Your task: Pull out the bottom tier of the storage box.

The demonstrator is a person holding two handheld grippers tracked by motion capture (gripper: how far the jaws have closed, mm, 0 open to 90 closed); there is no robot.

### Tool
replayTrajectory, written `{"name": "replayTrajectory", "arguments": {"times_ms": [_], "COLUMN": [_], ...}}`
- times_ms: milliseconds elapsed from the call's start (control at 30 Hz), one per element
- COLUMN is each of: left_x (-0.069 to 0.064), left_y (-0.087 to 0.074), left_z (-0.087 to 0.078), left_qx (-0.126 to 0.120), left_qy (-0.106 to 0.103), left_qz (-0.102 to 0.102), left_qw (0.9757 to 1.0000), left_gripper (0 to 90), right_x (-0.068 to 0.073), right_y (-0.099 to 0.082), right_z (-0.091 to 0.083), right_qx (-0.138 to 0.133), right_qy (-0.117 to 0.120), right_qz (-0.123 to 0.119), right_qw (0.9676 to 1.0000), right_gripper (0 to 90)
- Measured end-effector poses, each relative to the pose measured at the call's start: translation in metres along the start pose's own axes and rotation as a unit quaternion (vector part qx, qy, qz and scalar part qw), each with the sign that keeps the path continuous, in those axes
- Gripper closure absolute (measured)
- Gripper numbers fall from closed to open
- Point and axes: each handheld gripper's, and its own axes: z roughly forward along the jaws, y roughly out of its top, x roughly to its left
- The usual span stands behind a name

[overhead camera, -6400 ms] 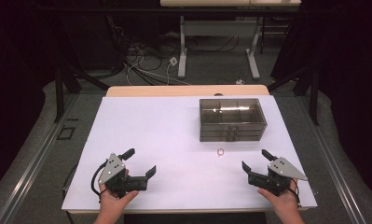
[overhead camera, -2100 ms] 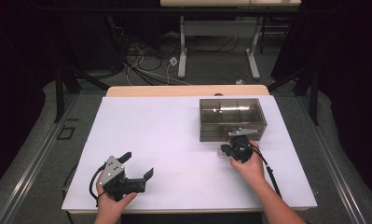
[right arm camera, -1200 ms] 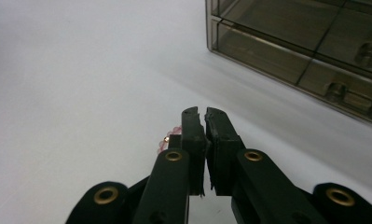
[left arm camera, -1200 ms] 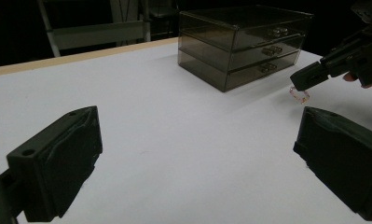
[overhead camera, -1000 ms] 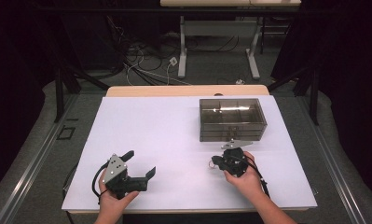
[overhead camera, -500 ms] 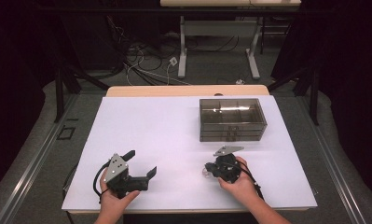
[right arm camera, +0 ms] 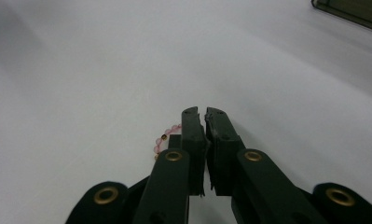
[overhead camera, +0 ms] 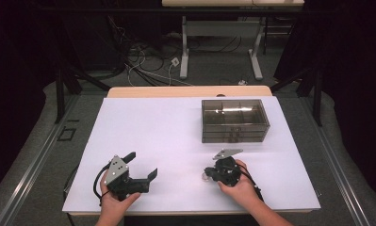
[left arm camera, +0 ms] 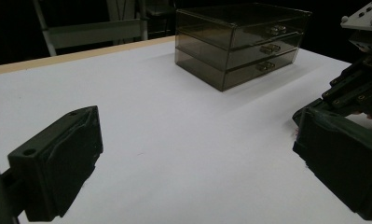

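Resting near the front-left of the white worktop, the left gripper is held in the person's left hand with its two black jaws spread wide and nothing between them; in the left gripper view those jaws stand far apart at either edge of the frame over bare white surface. Toward the middle, slightly right of centre and close to the front edge, the right gripper sits low over the worktop in the person's right hand, pointing leftward (its grey plate catches the light on top). Its jaws are pressed nearly together, and in the right gripper view a pink beaded bracelet curls out from beside and behind the left jaw; whether the beads are actually pinched cannot be told from here. Farther back on the right, well apart from both grippers, stands a smoky translucent drawer box with three stacked drawers, all pushed in.
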Motion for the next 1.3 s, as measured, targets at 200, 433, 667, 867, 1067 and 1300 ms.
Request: {"name": "replayTrajectory", "arguments": {"times_ms": [200,433,667,867,1067,1300], "left_x": [0.0003,0.0,0.0,0.0001,0.0003,0.0004], "left_y": [0.0,0.0001,0.0001,0.0001,0.0001,0.0], "left_z": [-0.0003,-0.0003,-0.0003,-0.0004,-0.0006,-0.0005], "left_qx": [0.0,0.0,0.0,0.0,0.0,0.001], "left_qy": [0.001,0.0,0.0,0.0,0.0,0.0], "left_qz": [0.0,0.001,0.001,0.002,0.002,0.002], "left_qw": [1.0,1.0,1.0,1.0,1.0,1.0], "left_gripper": [1.1,1.1,1.1,1.1,1.1,1.1], "right_x": [-0.0003,-0.0024,-0.0042,-0.0055,-0.0055,-0.0069], "right_y": [-0.0013,-0.0014,-0.001,-0.0014,-0.0022,-0.0005], "right_z": [0.0026,0.0031,0.002,0.0027,0.0042,-0.002], "right_qx": [0.0,0.003,0.009,0.002,-0.015,0.001], "right_qy": [-0.002,-0.003,-0.007,-0.007,-0.006,-0.007], "right_qz": [0.0,0.007,0.004,0.008,0.009,0.014], "right_qw": [1.0,1.0,0.9999,0.9999,0.9998,0.9999], "right_gripper": [87.0,87.0,87.0,86.9,84.4,82.0]}}
